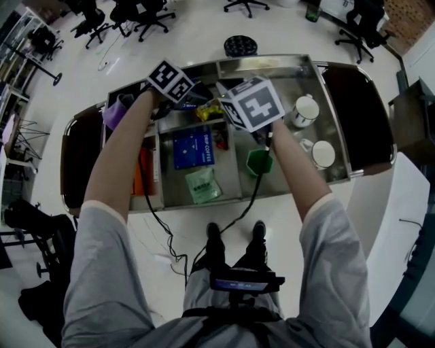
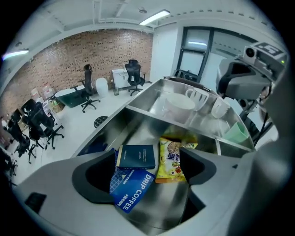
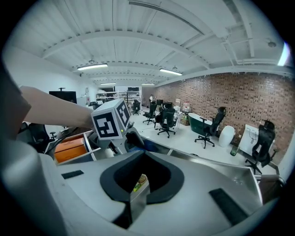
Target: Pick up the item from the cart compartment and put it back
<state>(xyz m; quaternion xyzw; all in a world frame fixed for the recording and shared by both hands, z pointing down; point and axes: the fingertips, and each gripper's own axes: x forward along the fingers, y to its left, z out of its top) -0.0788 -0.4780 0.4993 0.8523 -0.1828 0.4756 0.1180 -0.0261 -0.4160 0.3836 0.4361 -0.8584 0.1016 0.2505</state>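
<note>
My left gripper [image 2: 146, 168] hangs open over a steel compartment of the cart [image 1: 319, 75], its jaws wide apart and touching nothing. Under it lie a dark blue box [image 2: 137, 156], a blue drip coffee packet [image 2: 131, 186] and a yellow snack packet [image 2: 171, 159]. In the head view the left gripper [image 1: 194, 95] and the right gripper [image 1: 228, 105] sit close together over the far compartments, beside the yellow snack packet [image 1: 209, 109]. The right gripper [image 3: 144, 155] is shut and empty; a sliver of the yellow packet [image 3: 138, 182] shows through the gap behind its tips.
A blue coffee box [image 1: 192, 146] and a green packet [image 1: 202, 185] lie in the middle compartment. A green cup [image 1: 258, 162] and two white cups [image 1: 306, 109] [image 1: 321, 153] stand to the right. An orange box [image 1: 138, 173] sits left. Office chairs [image 1: 146, 17] stand beyond the cart.
</note>
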